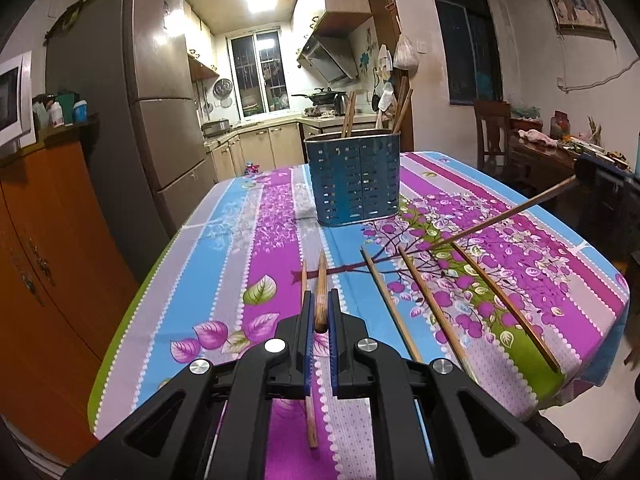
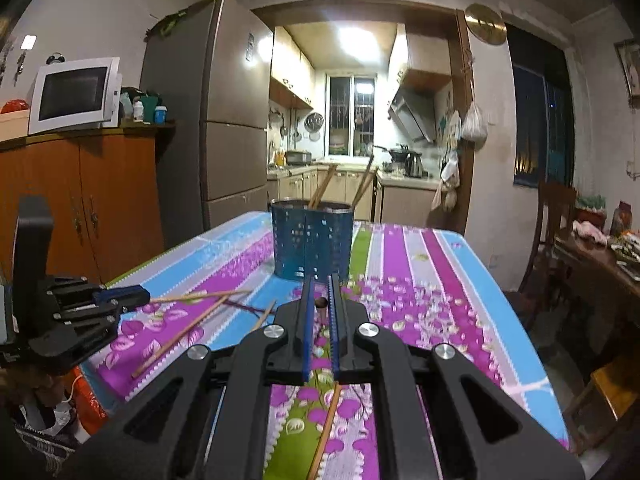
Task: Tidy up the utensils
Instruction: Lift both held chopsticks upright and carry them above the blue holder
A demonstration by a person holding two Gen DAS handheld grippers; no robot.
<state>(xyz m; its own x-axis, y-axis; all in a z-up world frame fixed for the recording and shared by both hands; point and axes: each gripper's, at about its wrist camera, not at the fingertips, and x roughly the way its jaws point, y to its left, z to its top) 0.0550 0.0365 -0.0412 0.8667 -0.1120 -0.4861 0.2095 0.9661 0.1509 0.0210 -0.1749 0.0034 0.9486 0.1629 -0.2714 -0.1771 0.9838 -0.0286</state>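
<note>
A blue perforated utensil holder (image 1: pixel 354 178) stands on the flowered tablecloth with several chopsticks upright in it; it also shows in the right wrist view (image 2: pixel 312 242). My left gripper (image 1: pixel 319 300) is shut on a wooden chopstick (image 1: pixel 320 292) that points forward above the table. My right gripper (image 2: pixel 320 286) is shut on a chopstick end (image 2: pixel 320 302); that gripper appears at the right edge of the left view (image 1: pixel 588 172), its chopstick (image 1: pixel 504 216) slanting down to the cloth. Three loose chopsticks (image 1: pixel 432 304) lie right of my left gripper.
The table (image 1: pixel 224 240) ends at a near edge and a left edge beside an orange cabinet (image 1: pixel 48 264) and a fridge (image 1: pixel 160 92). A wooden chair (image 2: pixel 556 232) and a cluttered side table stand to the right. One more chopstick (image 1: pixel 306 360) lies under my left gripper.
</note>
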